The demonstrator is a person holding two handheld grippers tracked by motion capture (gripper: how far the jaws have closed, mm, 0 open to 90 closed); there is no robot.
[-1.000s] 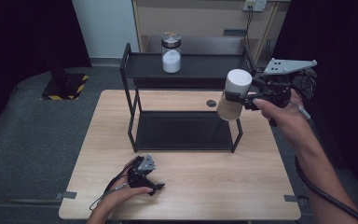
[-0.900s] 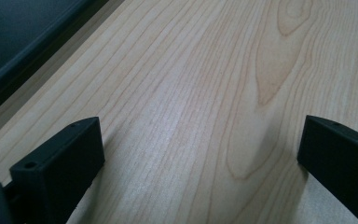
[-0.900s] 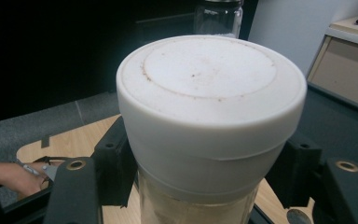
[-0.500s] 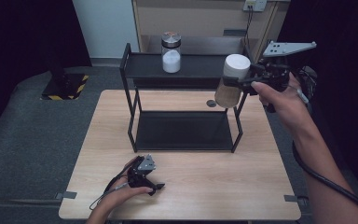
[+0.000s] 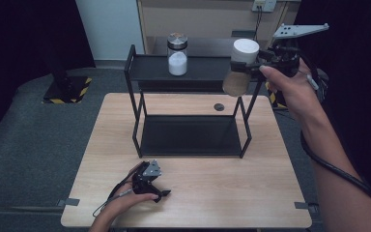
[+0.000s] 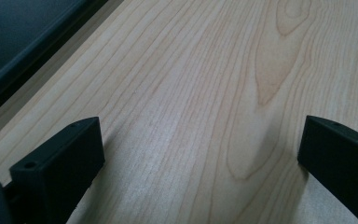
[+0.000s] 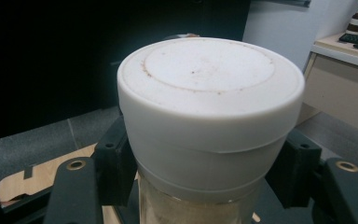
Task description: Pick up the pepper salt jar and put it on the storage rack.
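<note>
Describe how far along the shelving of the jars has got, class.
Done: one silver-lidded jar of white powder stands on the rack's top shelf. In hand: the right gripper grips a white-lidded jar in the air by the shelf's right end. Left: setting it down. The left gripper rests open on the table.

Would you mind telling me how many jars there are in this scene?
2. One jar with a silver lid stands on the top shelf of the black rack. The other, the white-lidded jar, is held in the right claw near the rack's right end.
</note>
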